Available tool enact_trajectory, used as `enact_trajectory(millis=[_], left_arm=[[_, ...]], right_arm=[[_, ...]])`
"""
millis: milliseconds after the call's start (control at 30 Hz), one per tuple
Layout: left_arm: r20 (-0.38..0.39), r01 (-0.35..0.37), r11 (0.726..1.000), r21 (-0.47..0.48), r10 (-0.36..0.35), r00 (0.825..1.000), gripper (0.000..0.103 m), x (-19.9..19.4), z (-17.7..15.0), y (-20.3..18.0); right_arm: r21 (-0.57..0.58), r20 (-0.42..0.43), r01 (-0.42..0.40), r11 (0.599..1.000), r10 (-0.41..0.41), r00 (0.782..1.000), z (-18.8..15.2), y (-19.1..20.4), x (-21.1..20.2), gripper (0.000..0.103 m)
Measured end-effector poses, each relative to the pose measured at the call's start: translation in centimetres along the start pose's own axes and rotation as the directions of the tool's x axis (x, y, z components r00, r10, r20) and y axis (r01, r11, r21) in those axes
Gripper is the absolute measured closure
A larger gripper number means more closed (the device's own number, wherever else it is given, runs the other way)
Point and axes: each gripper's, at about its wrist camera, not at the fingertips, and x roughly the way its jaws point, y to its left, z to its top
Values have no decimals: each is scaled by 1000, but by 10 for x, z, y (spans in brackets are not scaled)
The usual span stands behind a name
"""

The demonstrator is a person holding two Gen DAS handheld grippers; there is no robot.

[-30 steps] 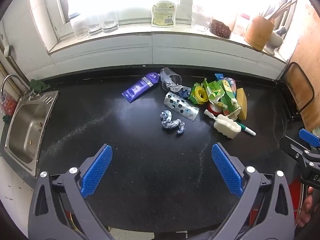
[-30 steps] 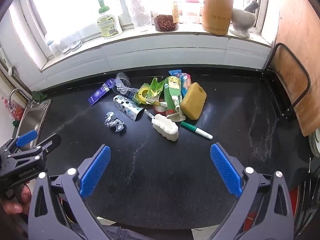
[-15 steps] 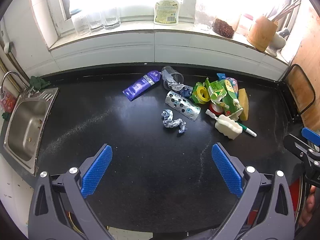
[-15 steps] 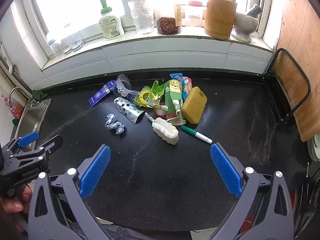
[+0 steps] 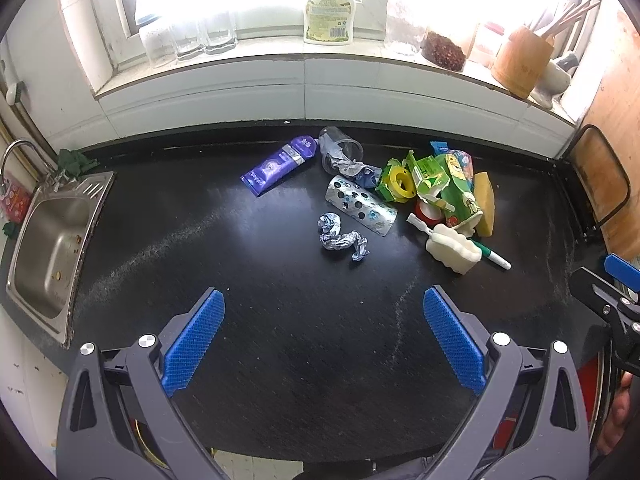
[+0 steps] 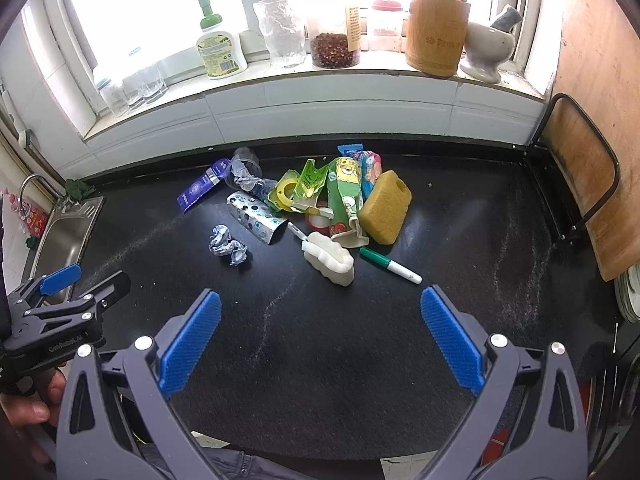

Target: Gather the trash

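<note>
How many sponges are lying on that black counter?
2. A yellow sponge leans against the right end of the trash pile, and a white sponge on a handle lies in front of the pile, beside the green marker. Others could be hidden underneath.

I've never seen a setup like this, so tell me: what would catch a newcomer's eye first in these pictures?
Probably the jumble of litter in the middle of the black counter: green cartons, a yellow sponge, a crumpled wrapper and a green pen. Next, the blue-padded tongs in front, the left tongs and right tongs, both wide open and holding nothing. Behind, a bright windowsill holds a soap bottle and jars.
</note>
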Motion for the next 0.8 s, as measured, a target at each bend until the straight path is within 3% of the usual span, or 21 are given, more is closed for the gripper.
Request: enact_trajectory(millis=[800], left_arm=[[-11,-4,1000,-7,4,1000,6,2,-2,-4]], right_arm=[[0,-5,-7,1000,7,1000,-1,-6,0,6]])
